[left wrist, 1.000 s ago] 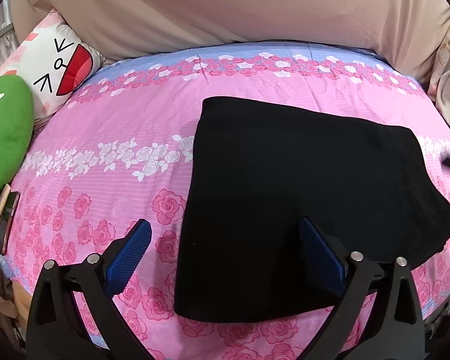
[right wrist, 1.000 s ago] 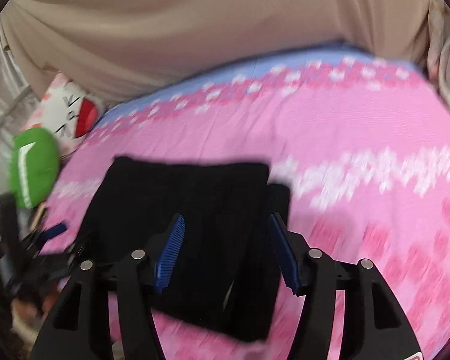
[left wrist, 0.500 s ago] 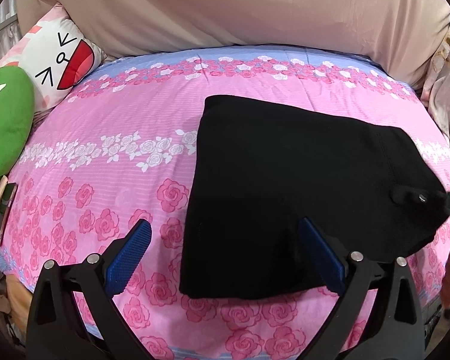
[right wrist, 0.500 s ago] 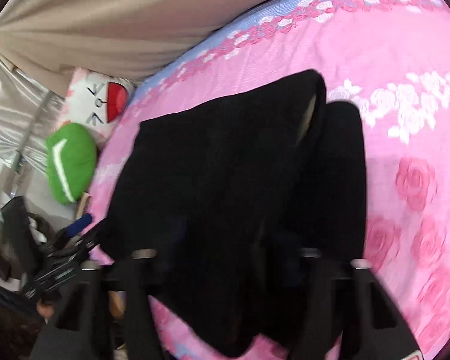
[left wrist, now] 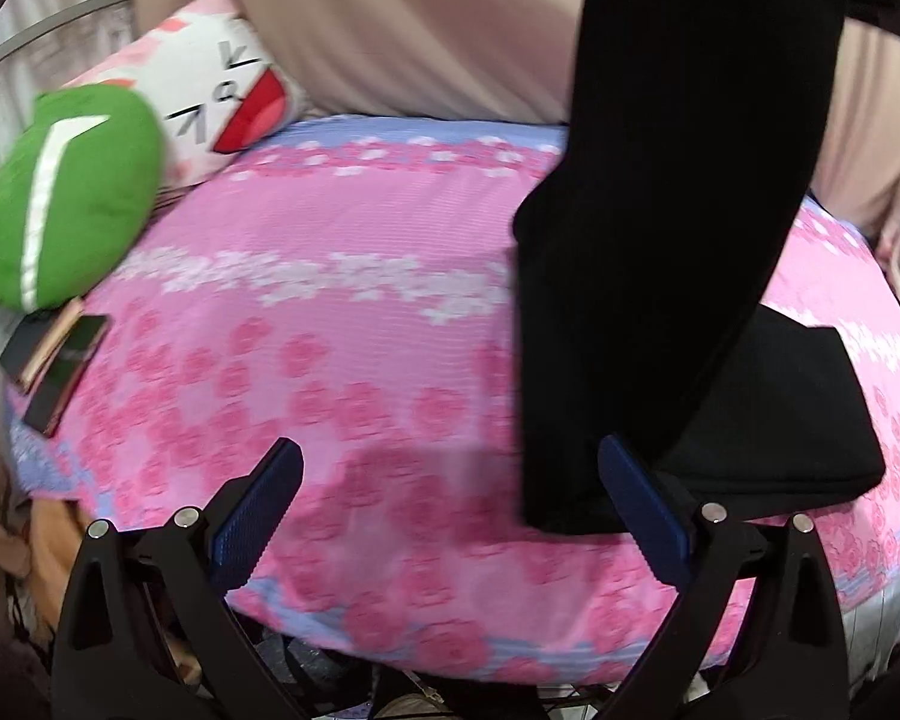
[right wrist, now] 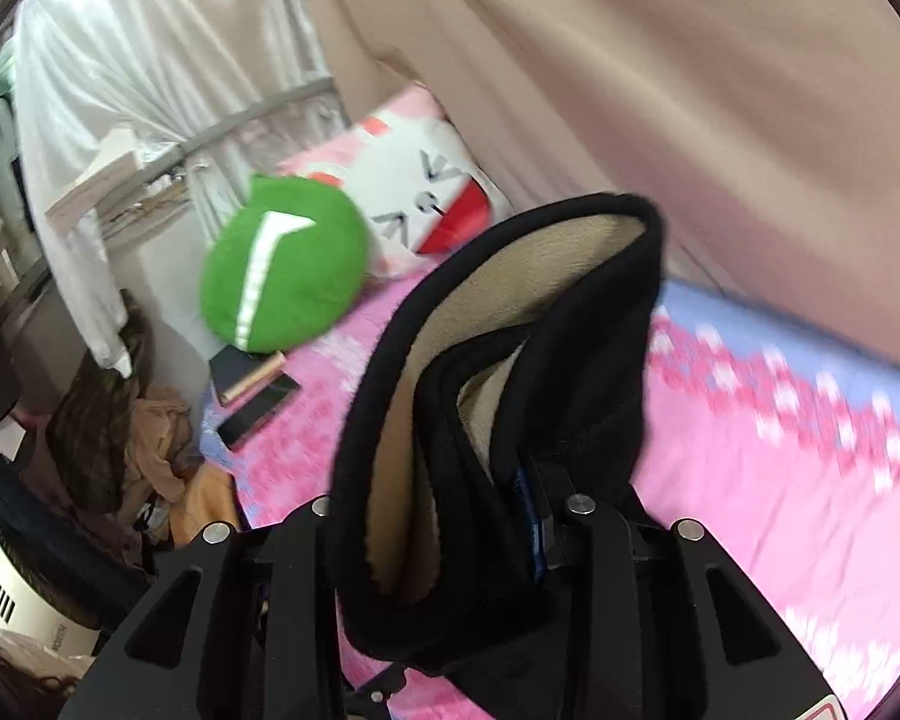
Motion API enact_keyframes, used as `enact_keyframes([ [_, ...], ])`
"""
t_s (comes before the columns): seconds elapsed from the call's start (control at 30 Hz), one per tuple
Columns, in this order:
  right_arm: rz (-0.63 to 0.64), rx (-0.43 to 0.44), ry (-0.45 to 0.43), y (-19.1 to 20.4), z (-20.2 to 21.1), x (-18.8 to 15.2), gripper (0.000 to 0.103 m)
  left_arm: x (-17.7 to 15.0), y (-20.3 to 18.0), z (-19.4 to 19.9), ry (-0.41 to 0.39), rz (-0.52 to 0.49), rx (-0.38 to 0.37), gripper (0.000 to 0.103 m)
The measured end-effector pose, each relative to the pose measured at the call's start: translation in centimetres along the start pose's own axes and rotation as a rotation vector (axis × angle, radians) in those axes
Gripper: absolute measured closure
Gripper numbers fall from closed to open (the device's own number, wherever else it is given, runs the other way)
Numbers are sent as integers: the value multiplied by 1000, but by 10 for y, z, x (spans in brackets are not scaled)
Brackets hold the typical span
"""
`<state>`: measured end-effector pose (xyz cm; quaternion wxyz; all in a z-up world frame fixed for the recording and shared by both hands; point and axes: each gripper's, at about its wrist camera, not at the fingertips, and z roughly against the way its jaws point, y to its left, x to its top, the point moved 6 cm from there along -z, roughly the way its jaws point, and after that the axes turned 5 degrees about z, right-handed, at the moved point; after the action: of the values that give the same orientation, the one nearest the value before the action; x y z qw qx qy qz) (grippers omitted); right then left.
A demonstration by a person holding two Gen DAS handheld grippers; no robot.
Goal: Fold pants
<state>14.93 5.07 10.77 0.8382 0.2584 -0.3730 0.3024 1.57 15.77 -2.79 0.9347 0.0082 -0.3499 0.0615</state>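
Note:
The black pants (left wrist: 678, 228) hang lifted above the pink floral bed (left wrist: 342, 360); their lower end still rests on the bed at the right. My left gripper (left wrist: 450, 504) is open and empty, low over the bed's front edge, its right finger beside the hanging cloth. In the right wrist view my right gripper (right wrist: 426, 516) is shut on the black pants (right wrist: 510, 372). A bunched edge with tan lining stands up between its jaws.
A green cushion (left wrist: 66, 198) and a white cartoon-face pillow (left wrist: 222, 96) lie at the bed's left end, with a phone and a notebook (left wrist: 54, 366) beside them. A beige curtain (left wrist: 426, 18) hangs behind. Clothes are piled on the floor (right wrist: 126, 420) at the left.
The right gripper closed on the folded pants and lifted them off the bed; they now hang. The left gripper moved back toward the bed's front edge and stayed open.

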Motion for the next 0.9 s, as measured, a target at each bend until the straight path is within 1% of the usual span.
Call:
enact_keyframes([
  [0.07, 0, -17, -36, 0, 8, 6, 70, 1, 9, 2, 4, 11, -1, 6],
  [0.1, -20, -25, -51, -7, 13, 1, 71, 1, 13, 3, 7, 17, -3, 6],
  [0.17, -109, -38, -75, -34, 31, -25, 73, 1, 20, 3, 9, 30, -3, 6],
  [0.2, -166, -62, -78, -51, 40, -46, 79, 1, 20, 3, 10, 32, -6, 6],
  [0.23, -224, -95, -78, -67, 48, -69, 84, 2, 19, 1, 13, 34, -11, 6],
  [0.27, -301, -146, -64, -90, 58, -109, 84, 2, 16, -1, 17, 32, -18, 6],
  [0.3, -364, -189, -43, -108, 65, -141, 88, 2, 12, -3, 22, 26, -25, 6],
  [0.33, -439, -261, -5, -129, 71, -177, 91, 3, 5, -6, 30, 13, -31, 6],
  [0.37, -517, -359, 52, -153, 77, -223, 92, 4, -4, -10, 36, -7, -39, 6],
  [0.4, -584, -407, 90, -169, 81, -257, 93, 4, -13, -13, 38, -23, -48, 6],
  [0.43, -633, -412, 101, -177, 83, -276, 93, 4, -20, -15, 44, -37, -54, 6],
  [0.47, -696, -375, 93, -185, 85, -296, 95, 4, -30, -19, 55, -55, -65, 6],
  [0.5, -735, -325, 53, -186, 88, -304, 97, 4, -39, -21, 64, -68, -77, 6],
  [0.57, -731, -290, 29, -184, 95, -298, 87, 6, -58, -24, 73, -86, -95, 6],
  [0.6, -709, -285, 24, -182, 97, -292, 65, 6, -65, -23, 72, -95, -102, 6],
  [0.63, -689, -274, 18, -180, 96, -285, 41, 7, -73, -22, 70, -104, -112, 6],
  [0.67, -673, -235, 6, -176, 91, -276, 37, 7, -79, -22, 70, -107, -118, 6],
  [0.73, -665, -160, 0, -169, 79, -263, 37, 7, -86, -20, 73, -109, -126, 6],
  [0.8, -649, -84, 0, -167, 59, -250, 37, 5, -89, -19, 71, -118, -117, 6],
  [0.83, -642, -69, 12, -167, 50, -247, 37, 5, -89, -19, 71, -121, -111, 6],
  [0.9, -652, -46, 67, -169, 21, -248, 37, 6, -85, -20, 73, -119, -103, 6],
])
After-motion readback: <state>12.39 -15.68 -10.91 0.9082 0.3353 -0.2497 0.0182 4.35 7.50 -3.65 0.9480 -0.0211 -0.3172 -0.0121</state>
